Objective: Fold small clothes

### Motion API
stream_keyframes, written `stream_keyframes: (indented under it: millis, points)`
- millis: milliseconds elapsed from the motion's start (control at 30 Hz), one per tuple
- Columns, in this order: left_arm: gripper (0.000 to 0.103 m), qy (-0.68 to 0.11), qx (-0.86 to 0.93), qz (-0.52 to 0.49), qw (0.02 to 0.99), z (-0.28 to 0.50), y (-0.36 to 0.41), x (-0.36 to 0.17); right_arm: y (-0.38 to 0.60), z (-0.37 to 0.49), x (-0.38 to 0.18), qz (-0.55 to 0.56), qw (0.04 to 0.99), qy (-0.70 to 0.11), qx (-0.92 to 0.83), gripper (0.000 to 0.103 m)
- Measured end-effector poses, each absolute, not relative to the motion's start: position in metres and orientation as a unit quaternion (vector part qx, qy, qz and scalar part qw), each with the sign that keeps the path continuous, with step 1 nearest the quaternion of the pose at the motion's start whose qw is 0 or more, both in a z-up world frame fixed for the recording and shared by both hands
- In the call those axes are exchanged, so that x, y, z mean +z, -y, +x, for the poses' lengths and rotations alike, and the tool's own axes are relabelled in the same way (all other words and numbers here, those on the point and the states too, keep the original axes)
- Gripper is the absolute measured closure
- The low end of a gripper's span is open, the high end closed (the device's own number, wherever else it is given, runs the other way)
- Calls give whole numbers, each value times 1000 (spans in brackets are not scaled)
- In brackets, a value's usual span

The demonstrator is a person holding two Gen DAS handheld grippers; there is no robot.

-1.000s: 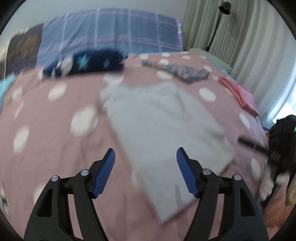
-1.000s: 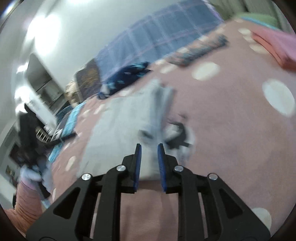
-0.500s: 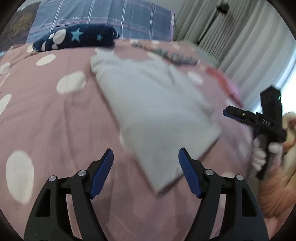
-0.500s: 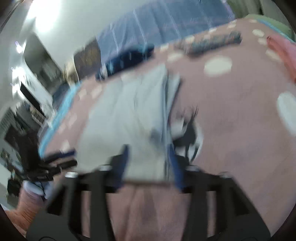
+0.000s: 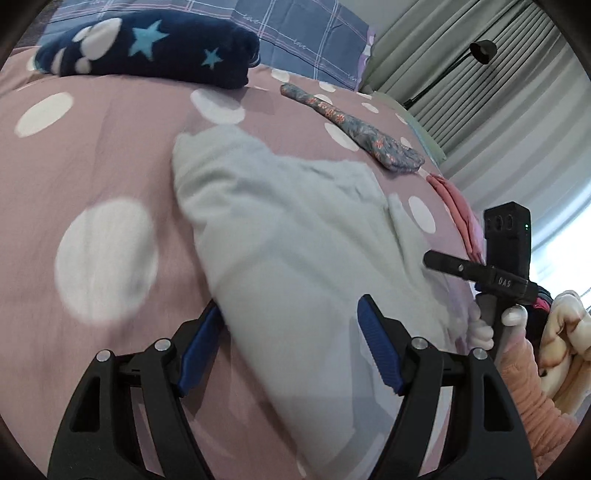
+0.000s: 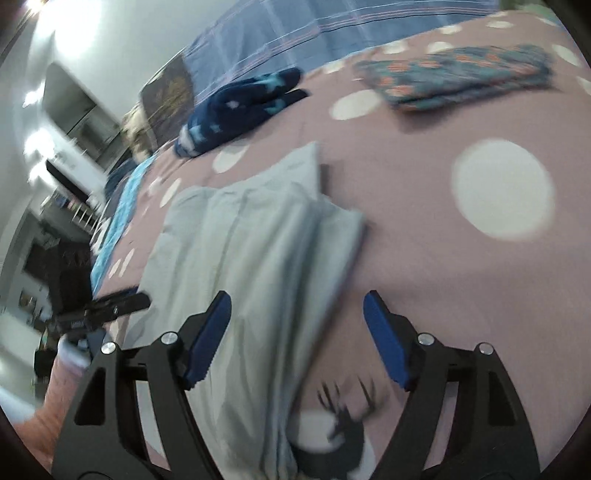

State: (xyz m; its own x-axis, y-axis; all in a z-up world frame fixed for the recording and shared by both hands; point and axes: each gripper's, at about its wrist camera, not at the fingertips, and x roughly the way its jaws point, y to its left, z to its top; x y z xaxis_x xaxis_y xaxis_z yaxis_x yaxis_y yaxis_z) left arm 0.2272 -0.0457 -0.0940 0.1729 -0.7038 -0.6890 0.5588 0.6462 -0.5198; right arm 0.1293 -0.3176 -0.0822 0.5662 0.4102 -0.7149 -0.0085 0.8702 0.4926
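Note:
A pale grey small garment point(image 5: 295, 236) lies partly folded on the pink polka-dot bedspread point(image 5: 92, 155). My left gripper point(image 5: 288, 354) is open, its fingers straddling the garment's near left edge. My right gripper point(image 6: 295, 343) is open over the garment's point(image 6: 251, 251) near right edge, where folded layers overlap. The right gripper also shows at the right of the left wrist view point(image 5: 476, 273), and the left gripper at the left of the right wrist view point(image 6: 107, 306).
A navy star-print folded cloth point(image 5: 147, 48) lies at the bed's far side by a blue plaid pillow point(image 5: 295, 33). A floral folded piece point(image 5: 351, 125) and a pink folded piece point(image 5: 458, 214) lie to the right. Curtains point(image 5: 498, 110) hang beyond the bed.
The right gripper has opened from shut. Both grippers have moved down close to the grey garment's near edges. The left gripper stays open.

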Motion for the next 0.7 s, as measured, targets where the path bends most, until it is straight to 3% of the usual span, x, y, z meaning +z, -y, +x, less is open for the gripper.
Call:
stream_keyframes:
  millis: [67, 133, 167, 200, 233, 267, 333, 433, 700]
  points:
    - [29, -490, -418, -72, 761, 239, 53, -96, 314, 148, -84, 215, 855, -454, 133, 27]
    - [29, -486, -419, -75, 763, 246, 59, -97, 310, 166, -85, 211, 852, -460, 137, 35]
    - [34, -482, -416, -77, 767, 249, 61, -97, 309, 170, -85, 210, 851, -462, 136, 41]
    - [43, -478, -411, -74, 773, 249, 63, -97, 304, 176, -86, 209, 848, -467, 140, 58]
    - [64, -471, -405, -65, 781, 248, 65, -97, 299, 178, -87, 205, 847, -470, 141, 67]
    - [76, -468, -404, -65, 783, 249, 63, -97, 293, 177, -84, 194, 851, -467, 141, 72]
    - [84, -456, -404, -75, 790, 247, 59, -90, 287, 168, -73, 175, 865, -448, 144, 85]
    - [87, -416, -411, -66, 808, 232, 59, -62, 290, 149, -44, 182, 881, -409, 150, 89]
    - [89, -257, -463, 14, 848, 178, 117, 75, 322, 74, 80, 112, 957, -262, 57, 89]
